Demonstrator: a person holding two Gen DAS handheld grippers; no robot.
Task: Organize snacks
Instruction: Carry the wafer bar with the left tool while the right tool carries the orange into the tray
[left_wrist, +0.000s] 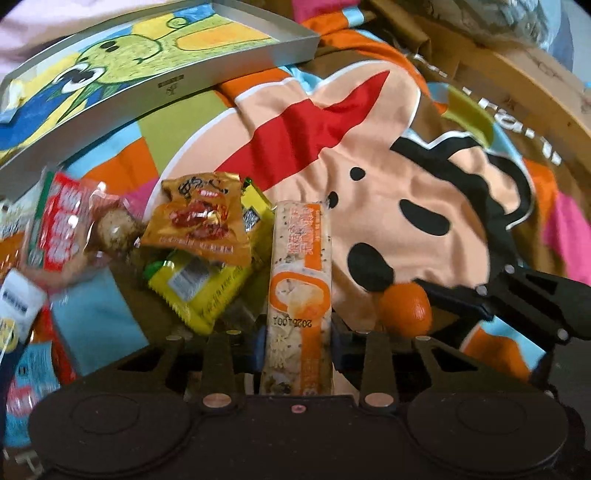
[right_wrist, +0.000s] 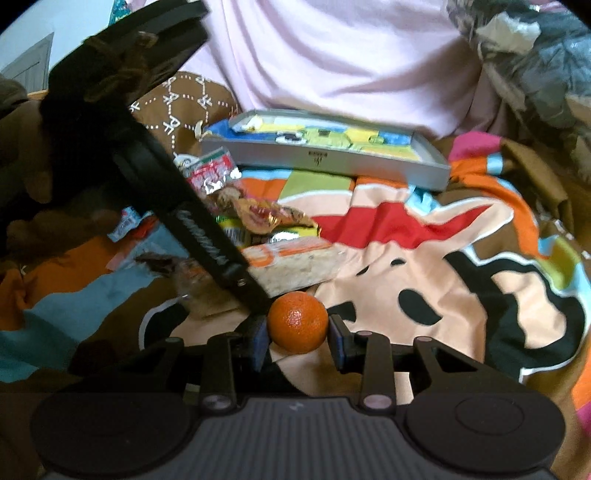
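On the cartoon blanket, the left gripper clamps the long snack bar while the right gripper grips the orange.

Under everything you have a cartoon-print blanket: peach face, black eyes and mouth, red stripe, patches of orange, light blue, olive and pink, brown ground, lying in soft wrinkles. Behind it hangs or lies a pale pink cloth in loose folds, filling the upper middle of your right wrist view. At upper right of that view sits crumpled grey-and-white plastic. Left of the pink cloth, a brown fabric with white dotted diamond pattern. In your left wrist view a curved wooden edge borders the blanket at upper right.
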